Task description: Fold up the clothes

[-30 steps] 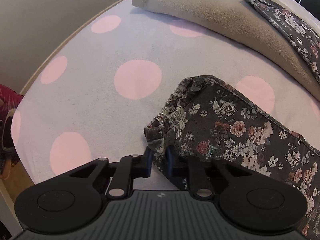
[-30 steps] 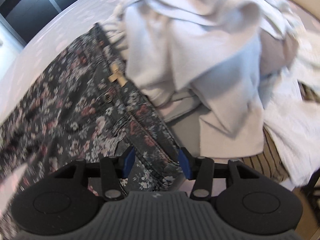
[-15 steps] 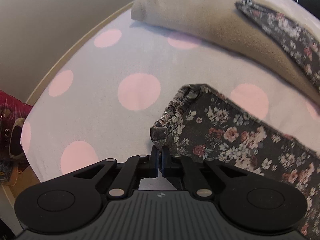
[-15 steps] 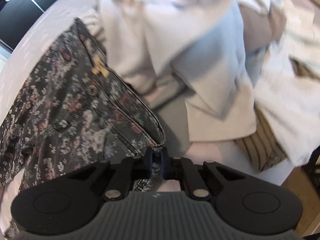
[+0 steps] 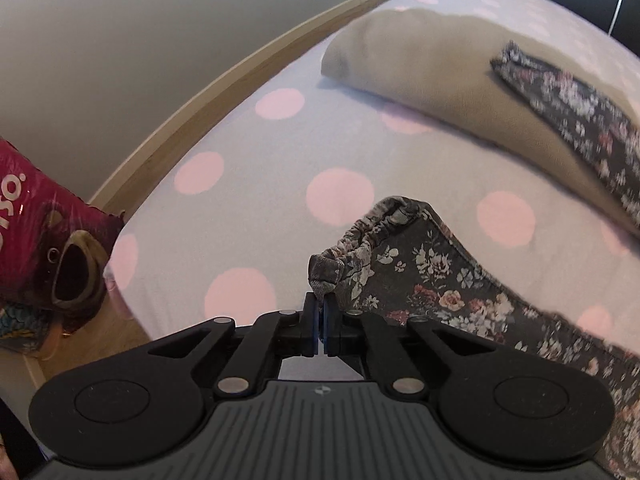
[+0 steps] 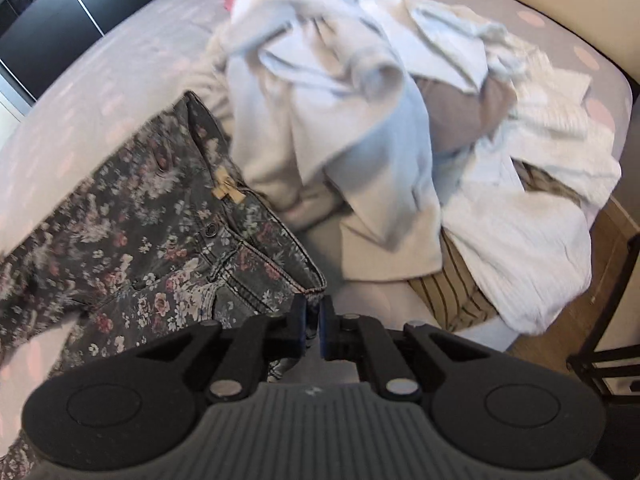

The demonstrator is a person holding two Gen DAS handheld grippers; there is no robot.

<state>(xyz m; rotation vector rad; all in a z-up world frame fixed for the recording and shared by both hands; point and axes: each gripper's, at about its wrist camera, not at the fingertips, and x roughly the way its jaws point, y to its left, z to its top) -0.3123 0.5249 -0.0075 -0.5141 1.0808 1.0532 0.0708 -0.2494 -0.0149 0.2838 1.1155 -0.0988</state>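
Dark floral trousers lie across the polka-dot bed. In the left wrist view my left gripper [image 5: 320, 312] is shut on the gathered cuff of one trouser leg [image 5: 420, 276], lifting it off the sheet. The other leg [image 5: 580, 120] drapes over a beige pillow [image 5: 420, 64]. In the right wrist view my right gripper [image 6: 313, 316] is shut on the corner of the trousers' waistband [image 6: 256, 252], beside the button and fly.
A heap of white and pale blue clothes [image 6: 360, 112] sits on the bed right of the waistband, over a striped garment [image 6: 460, 292]. A pink bag with a bear face [image 5: 52, 248] stands on the floor left of the wooden bed frame [image 5: 208, 96].
Both grippers closed from open onto the trousers, the left on the cuff and the right on the waistband corner, and both have lifted the fabric and pulled back a little.
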